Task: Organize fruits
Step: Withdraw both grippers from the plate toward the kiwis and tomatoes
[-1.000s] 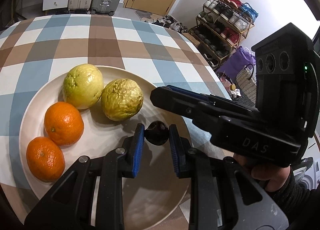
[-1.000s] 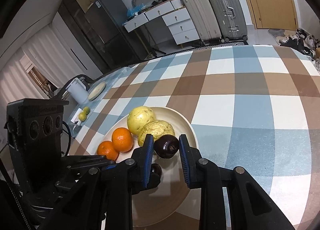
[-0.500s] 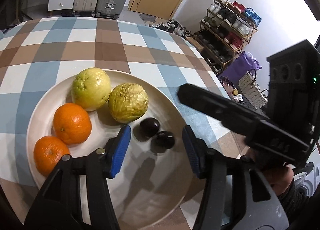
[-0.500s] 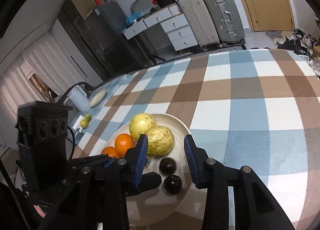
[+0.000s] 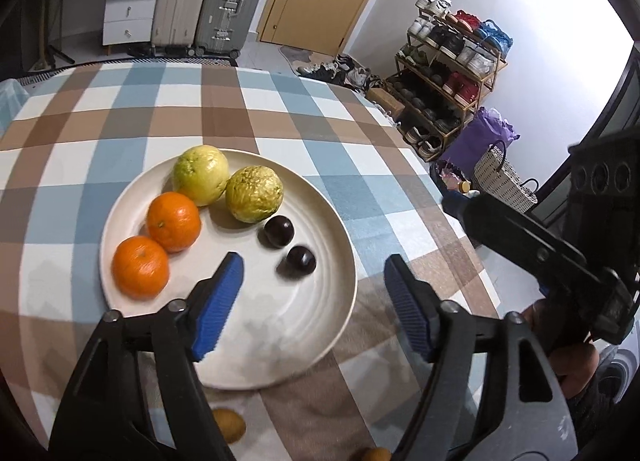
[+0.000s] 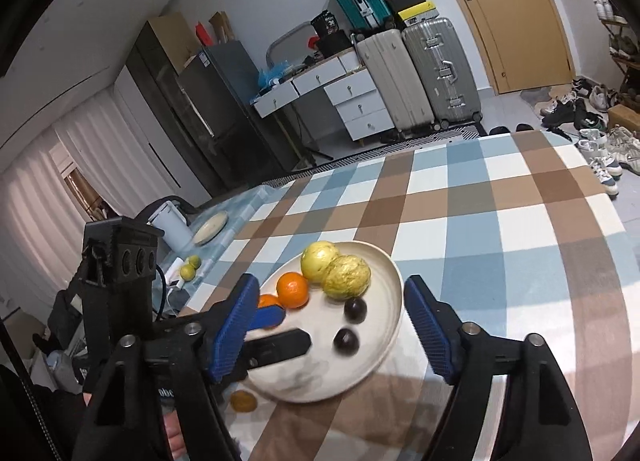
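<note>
Both grippers have drawn back and upward from the round cream ceramic plate (image 5: pixel 340 221), and their jaws have just been opening; each has let go of a small dark purple plum, with nothing between the blue ribbed pads now. Left gripper (image 5: pixel 312 301) hangs released above the near rim of the plate, the nearer plum (image 5: pixel 301 259) ahead of its fingers (image 5: pixel 218 303). Right gripper (image 6: pixel 330 329) is likewise released, looking over the plate from the side. On the plate lie three pairs: two round orange mandarins (image 5: pixel 173 216) at the left, a smooth yellow-green guava (image 5: pixel 201 174) and a rough yellow guava (image 5: pixel 254 193) touching at the far side, and the two plums, the farther plum (image 5: pixel 279 231) just beside the rough guava, the two apart from each other. Small yellowish fruits (image 5: pixel 229 425) sit on the blue-brown checked cloth of the desk (image 5: pixel 120 113), just off the plate's near rim. Judged from this, like is being set with like; good practice is to clear the plums fully before turning, then approach the loose fruits from above with jaws wide, closing gently so that round fruit does not roll.
</note>
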Demonstrator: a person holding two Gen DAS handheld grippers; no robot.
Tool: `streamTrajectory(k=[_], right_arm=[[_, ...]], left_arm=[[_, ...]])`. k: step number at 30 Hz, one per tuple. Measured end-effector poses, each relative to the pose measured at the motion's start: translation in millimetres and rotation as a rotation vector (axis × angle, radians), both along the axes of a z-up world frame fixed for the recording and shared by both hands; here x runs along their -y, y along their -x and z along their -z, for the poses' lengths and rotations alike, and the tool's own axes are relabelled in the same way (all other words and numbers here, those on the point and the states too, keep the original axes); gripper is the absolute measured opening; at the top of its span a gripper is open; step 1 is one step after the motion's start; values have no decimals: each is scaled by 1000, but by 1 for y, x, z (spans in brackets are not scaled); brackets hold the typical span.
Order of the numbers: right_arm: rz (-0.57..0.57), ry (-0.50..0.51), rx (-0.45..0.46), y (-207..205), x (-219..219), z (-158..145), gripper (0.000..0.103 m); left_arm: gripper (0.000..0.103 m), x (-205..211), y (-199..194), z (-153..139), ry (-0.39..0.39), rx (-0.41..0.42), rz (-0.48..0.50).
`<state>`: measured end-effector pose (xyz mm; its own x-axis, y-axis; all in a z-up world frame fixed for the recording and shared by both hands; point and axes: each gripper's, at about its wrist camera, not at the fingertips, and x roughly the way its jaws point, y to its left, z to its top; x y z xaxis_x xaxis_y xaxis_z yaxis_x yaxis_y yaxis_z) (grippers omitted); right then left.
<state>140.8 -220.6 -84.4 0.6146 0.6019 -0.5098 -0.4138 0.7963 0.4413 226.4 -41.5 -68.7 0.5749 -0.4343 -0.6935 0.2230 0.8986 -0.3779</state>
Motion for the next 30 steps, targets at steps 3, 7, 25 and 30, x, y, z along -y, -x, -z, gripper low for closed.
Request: streamTrajectory(k=[3,7,25,30], right_arm=[[23,-2,13,19,3,-4,88],[34,11,18,41,4,-6,92],[18,71,112,140,-16,-4,103],[11,91,90,160,-21,8,103]], left_arm=[[75,-4,17,-9,-13,20,-7],[82,-8,45,-23,-50,54,-11],[101,-38,154,-43,-135,135,-89],[102,-50,178,-35,-147,137,-134]])
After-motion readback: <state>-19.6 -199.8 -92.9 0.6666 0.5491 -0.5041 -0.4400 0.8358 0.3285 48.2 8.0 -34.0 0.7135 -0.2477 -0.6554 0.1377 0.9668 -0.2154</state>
